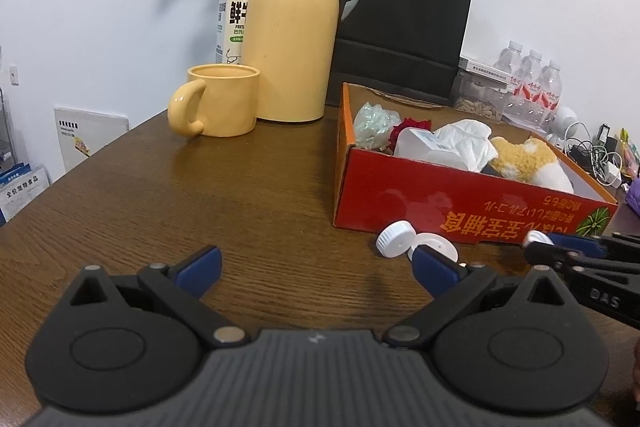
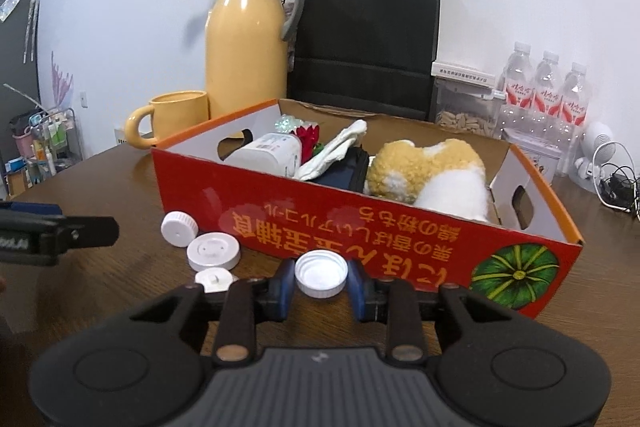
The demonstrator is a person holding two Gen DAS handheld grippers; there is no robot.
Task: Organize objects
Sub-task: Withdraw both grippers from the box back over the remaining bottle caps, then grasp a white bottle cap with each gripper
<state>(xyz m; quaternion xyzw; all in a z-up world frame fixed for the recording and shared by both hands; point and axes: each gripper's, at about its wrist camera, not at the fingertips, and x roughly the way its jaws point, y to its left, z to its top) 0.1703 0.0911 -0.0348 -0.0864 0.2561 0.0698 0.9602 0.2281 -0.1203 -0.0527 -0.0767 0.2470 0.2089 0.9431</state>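
My right gripper [image 2: 320,287] is shut on a white bottle cap [image 2: 321,275], which sits open side up between the blue pads [image 2: 282,287], just in front of the red cardboard box [image 2: 360,227]. Three more white caps lie on the table to its left: a ribbed one [image 2: 179,229], a flat one [image 2: 214,251] and a small one [image 2: 214,279]. In the left wrist view my left gripper [image 1: 318,269] stands open over bare wood, with two caps [image 1: 394,239] just beyond its right finger. The right gripper [image 1: 548,247] enters from the right there. The box holds a plush toy [image 2: 424,167], a white bottle, cloth and a red flower.
A yellow thermos jug [image 1: 292,39] and a yellow mug [image 1: 224,99] stand at the back left of the wooden table [image 1: 240,195]. A black paper bag [image 1: 404,27] stands behind the box. Water bottles [image 2: 548,95] and cables [image 2: 616,183] crowd the back right.
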